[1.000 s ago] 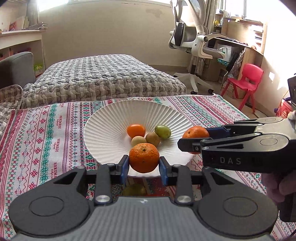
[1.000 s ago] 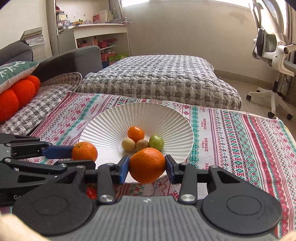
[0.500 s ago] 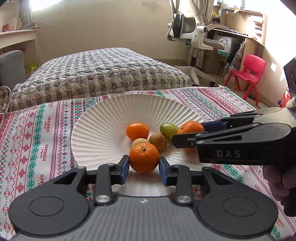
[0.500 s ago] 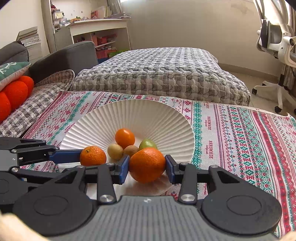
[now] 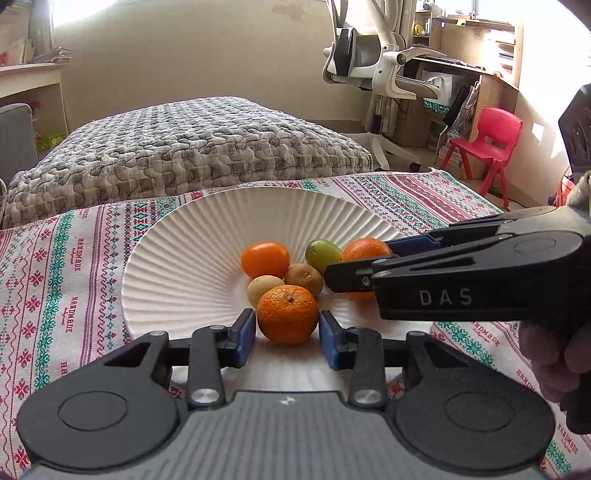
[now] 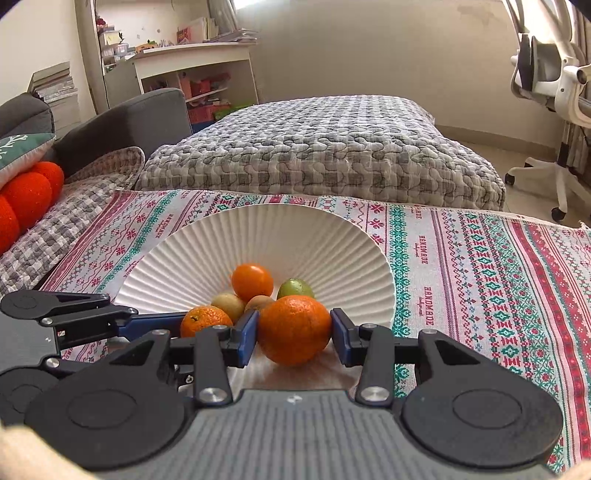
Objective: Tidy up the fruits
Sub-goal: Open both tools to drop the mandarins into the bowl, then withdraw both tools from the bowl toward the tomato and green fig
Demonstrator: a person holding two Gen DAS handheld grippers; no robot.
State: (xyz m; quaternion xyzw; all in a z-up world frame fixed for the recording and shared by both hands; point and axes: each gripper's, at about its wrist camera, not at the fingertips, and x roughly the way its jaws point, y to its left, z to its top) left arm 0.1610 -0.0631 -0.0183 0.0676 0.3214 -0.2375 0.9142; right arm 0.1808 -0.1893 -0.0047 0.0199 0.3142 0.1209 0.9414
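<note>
Left gripper (image 5: 287, 336) jaws just opening, gaps either side of mandarin (image 5: 287, 314) on plate (image 5: 177, 266). Right gripper (image 6: 293, 338) barely parted around orange (image 6: 294, 329), left pad touching.

Left gripper (image 5: 287, 332), right gripper (image 6: 293, 336): black linkages, blue pads, silver screws, ribbed grey bodies. "DAS" in white on right gripper's side.

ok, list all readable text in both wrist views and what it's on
"DAS": side of the right hand-held gripper, seen from the left wrist.
"HANDMADE": woven repeatedly into the patterned tablecloth, in both views; smaller script under it is unreadable.
Green label on the box under the desk: too small.
Book spines on the shelf: blurred.
</note>
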